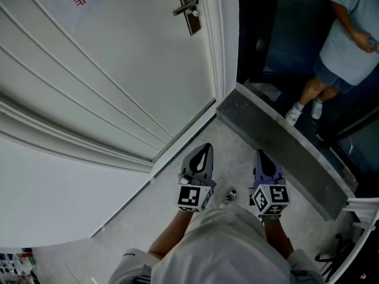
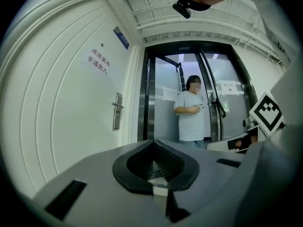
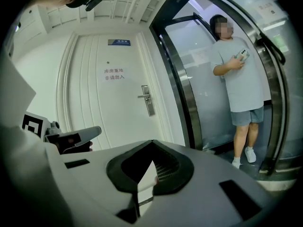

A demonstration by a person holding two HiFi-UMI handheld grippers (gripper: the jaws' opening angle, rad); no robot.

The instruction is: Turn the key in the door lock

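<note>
Both tongs are held side by side, pointing toward the white door (image 1: 118, 87). Left gripper (image 1: 205, 149): jaws together, nothing between them. Right gripper (image 1: 262, 155): jaws together too. The door lock (image 1: 189, 7), a plate with a lever handle, sits near the door's edge, well apart from both. Any key is too small to make out. A person (image 3: 239, 74) stands in the glass doorway beside the door.

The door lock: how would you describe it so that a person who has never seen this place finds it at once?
Find the large white door left of the dark-framed glass doorway. On the door's right edge, below its red lettering, sits the door lock: a narrow upright metal plate with a lever handle pointing left, the only thing there with a handle.
</note>
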